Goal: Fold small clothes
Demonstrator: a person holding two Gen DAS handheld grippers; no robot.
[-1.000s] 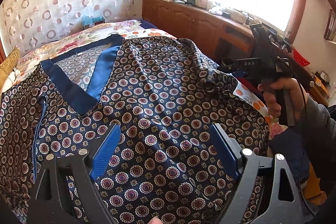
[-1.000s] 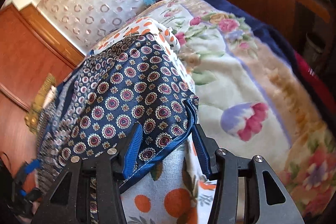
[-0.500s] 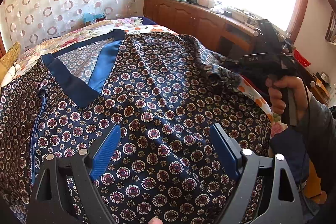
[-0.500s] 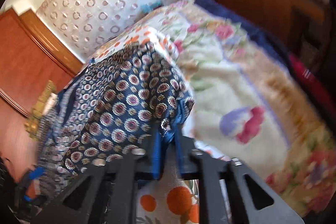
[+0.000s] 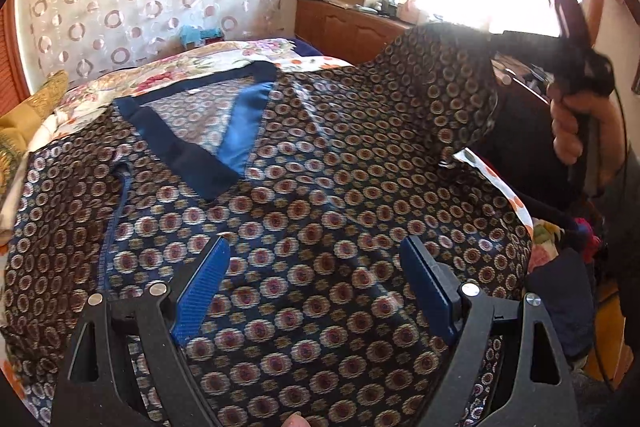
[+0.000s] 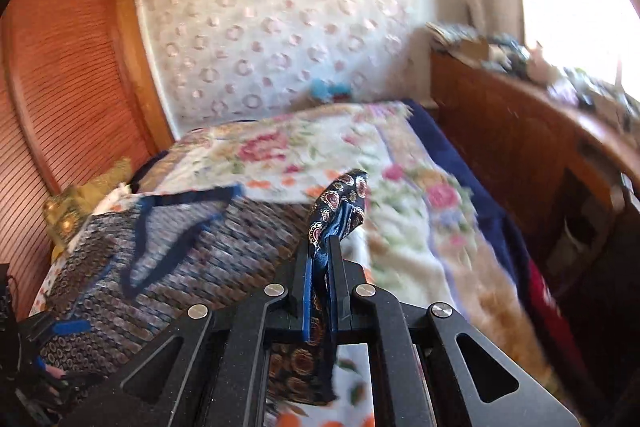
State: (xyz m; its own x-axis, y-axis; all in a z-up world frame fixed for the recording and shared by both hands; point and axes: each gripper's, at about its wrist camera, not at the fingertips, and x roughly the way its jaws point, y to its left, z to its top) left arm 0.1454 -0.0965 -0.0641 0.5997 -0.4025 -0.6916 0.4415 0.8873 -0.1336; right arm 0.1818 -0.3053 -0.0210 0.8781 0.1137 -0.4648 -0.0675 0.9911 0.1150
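Silky patterned shirt [image 5: 320,207] on bed [image 6: 420,227]: right gripper [image 6: 322,259] jaws clenched on sleeve edge; left gripper [image 5: 316,275] jaws released. Risk: slippery fabric slips out, fold collapses.

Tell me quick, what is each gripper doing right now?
Left gripper: open, holding nothing, above the patterned shirt.
Right gripper: shut on the shirt's sleeve, lifted off the bed.
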